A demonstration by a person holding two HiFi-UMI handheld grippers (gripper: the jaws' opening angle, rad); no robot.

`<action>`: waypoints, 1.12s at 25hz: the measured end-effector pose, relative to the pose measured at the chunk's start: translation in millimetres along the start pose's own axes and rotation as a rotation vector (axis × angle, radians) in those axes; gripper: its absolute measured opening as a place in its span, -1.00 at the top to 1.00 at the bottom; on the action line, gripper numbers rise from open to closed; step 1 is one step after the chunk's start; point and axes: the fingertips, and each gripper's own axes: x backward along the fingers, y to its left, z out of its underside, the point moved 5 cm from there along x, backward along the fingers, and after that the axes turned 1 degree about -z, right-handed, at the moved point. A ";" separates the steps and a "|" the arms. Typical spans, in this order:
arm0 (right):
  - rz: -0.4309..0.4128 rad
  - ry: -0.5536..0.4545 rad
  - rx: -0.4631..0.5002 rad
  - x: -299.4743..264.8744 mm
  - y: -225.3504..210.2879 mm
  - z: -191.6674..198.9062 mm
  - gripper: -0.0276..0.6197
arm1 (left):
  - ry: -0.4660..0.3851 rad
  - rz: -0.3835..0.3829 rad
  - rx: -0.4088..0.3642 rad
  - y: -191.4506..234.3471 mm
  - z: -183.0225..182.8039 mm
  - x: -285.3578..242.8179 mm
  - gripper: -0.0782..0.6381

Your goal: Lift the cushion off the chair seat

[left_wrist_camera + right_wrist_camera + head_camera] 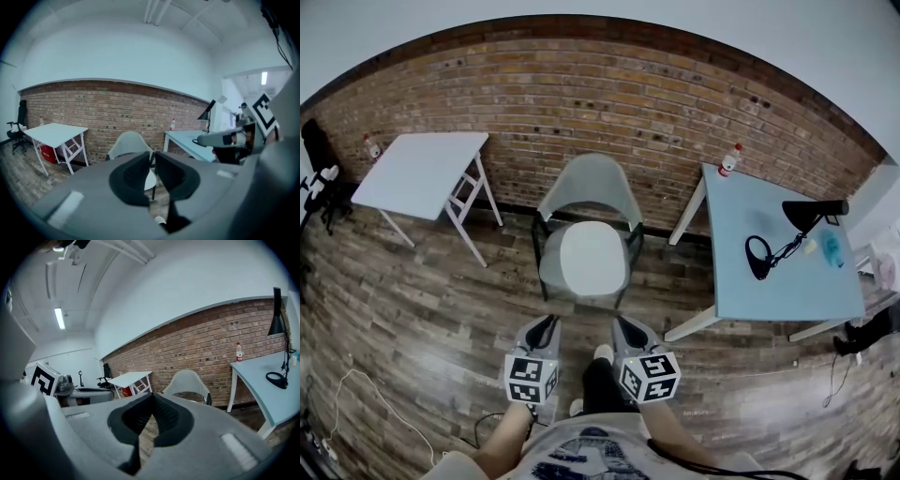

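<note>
A grey shell chair [592, 190] stands against the brick wall, and a white round cushion [592, 260] lies flat on its seat. Both grippers hang side by side in front of the chair, short of the seat and touching nothing. My left gripper [547, 324] is shut and empty, and so is my right gripper [622, 324]. In the left gripper view the shut jaws [153, 157] point at the chair [127, 143], with a sliver of the cushion [150, 179] showing just below their tips. The right gripper view has its shut jaws [152, 397] left of the chair [188, 380].
A white table [422, 169] stands to the chair's left. A light blue table [773, 277] to its right carries a black desk lamp [797, 217] and a bottle [728, 161]. A cable [356, 398] trails on the wood floor at lower left.
</note>
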 end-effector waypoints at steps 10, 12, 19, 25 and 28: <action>-0.002 0.019 -0.028 -94.5 -76.7 -34.8 0.92 | 0.031 -0.002 -0.020 34.7 -32.2 -115.9 0.69; -0.001 0.028 -0.036 -114.8 -95.1 -44.7 0.92 | 0.043 -0.002 -0.018 40.6 -41.4 -141.9 0.69; -0.001 0.057 -0.049 -177.6 -158.9 -72.6 0.92 | 0.086 -0.014 -0.017 60.2 -62.7 -227.9 0.69; 0.011 0.085 -0.070 -219.0 -216.7 -82.0 0.92 | 0.133 -0.032 -0.026 76.1 -65.7 -290.8 0.69; 0.016 0.102 -0.077 -235.5 -237.0 -82.6 0.92 | 0.152 -0.047 -0.023 85.2 -67.1 -311.6 0.69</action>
